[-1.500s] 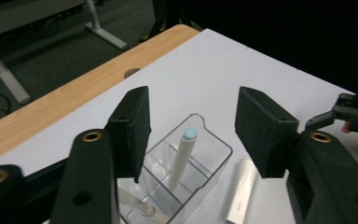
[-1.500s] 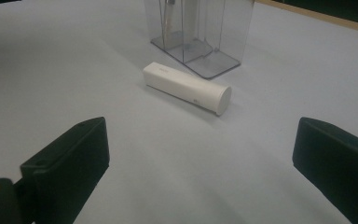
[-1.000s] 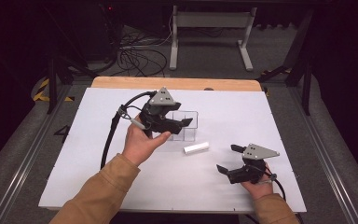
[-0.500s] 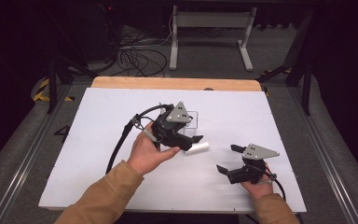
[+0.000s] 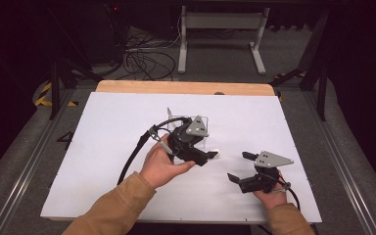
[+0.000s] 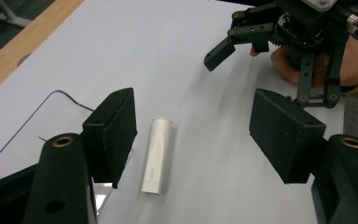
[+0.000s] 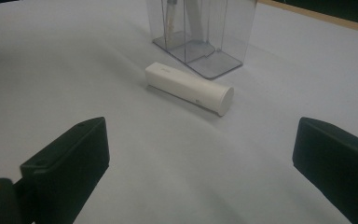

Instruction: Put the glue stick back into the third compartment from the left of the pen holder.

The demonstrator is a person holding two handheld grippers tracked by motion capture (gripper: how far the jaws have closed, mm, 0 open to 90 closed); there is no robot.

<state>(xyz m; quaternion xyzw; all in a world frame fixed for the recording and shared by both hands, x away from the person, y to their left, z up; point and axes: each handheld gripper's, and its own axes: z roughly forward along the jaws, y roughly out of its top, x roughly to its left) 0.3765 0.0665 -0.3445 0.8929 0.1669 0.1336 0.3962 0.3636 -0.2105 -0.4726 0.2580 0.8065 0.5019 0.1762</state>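
1. Tongs first: the left gripper (image 5: pixel 210 155) has swung away from the clear container (image 5: pixel 201 140) over the last second and come down over the white tube (image 6: pixel 157 155). Its jaws stand well apart with nothing held; the tube lies flat on the table between them, close to one pad and touching neither.
2. Jaw opening on that gripper looks much the same as a second ago, so what has changed is its place.
3. Right gripper (image 5: pixel 236 168) has kept where it was, near the table's front edge at the person's right. Its jaws are spread wide and empty, and its own view looks along them at the tube (image 7: pixel 189 88), well apart from it.
4. Tube and container sit just beside each other on the white table (image 5: pixel 103 127). In the high view the tube is mostly hidden under the left gripper, so whether it touches the container is hard to say.
5. Judgement: the reach is done and the grasp is not; closing the left jaws across the tube looks like the next step.
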